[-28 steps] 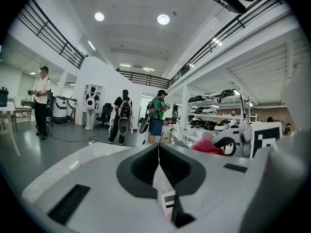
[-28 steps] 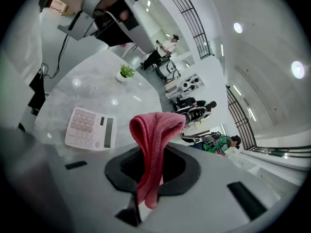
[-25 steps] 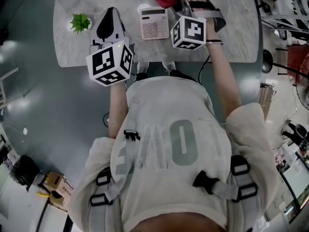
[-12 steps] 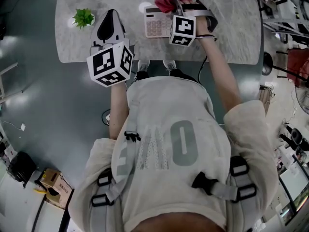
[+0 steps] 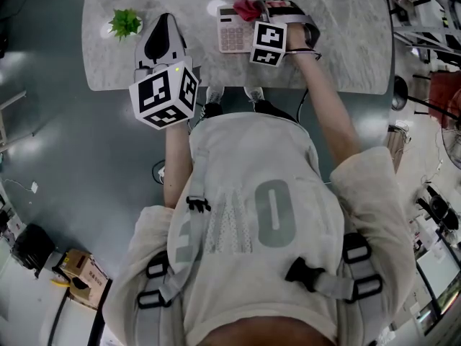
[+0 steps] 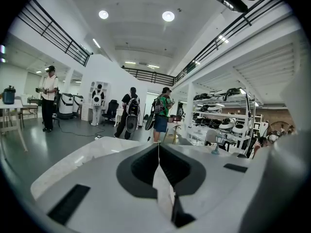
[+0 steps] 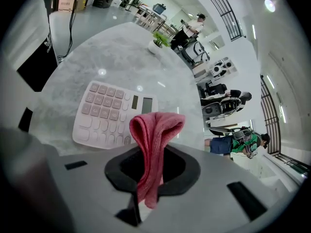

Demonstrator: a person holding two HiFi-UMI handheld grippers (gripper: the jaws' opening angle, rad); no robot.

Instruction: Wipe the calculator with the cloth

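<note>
**A:** Holding anything in the right claw (image 7: 147, 174)?

**B:** Yes. Its jaws are clamped on a red cloth (image 7: 154, 130). A folded loop sticks out past the tips, and a short end hangs back between them.

**A:** Where is that compared with the calculator (image 5: 232, 32)?

**B:** The cloth is at the calculator's far right corner, by the display end. I cannot tell from either view whether it presses on the casing.

**A:** And the calculator itself?

**B:** It lies flat on the marble tabletop (image 5: 346, 49) with its pinkish keys facing up. The display is at the end farther from the person.

**A:** What about the left claw (image 6: 158, 152)?

**B:** It is closed, with the jaws meeting and nothing between them. It is to the left of the calculator and well apart from it, over the tabletop's near edge. It points away from the person.

**A:** Is anything else near the calculator?

**B:** A small green plant (image 5: 124, 24) stands farther left of the calculator, beyond the left claw.
</note>
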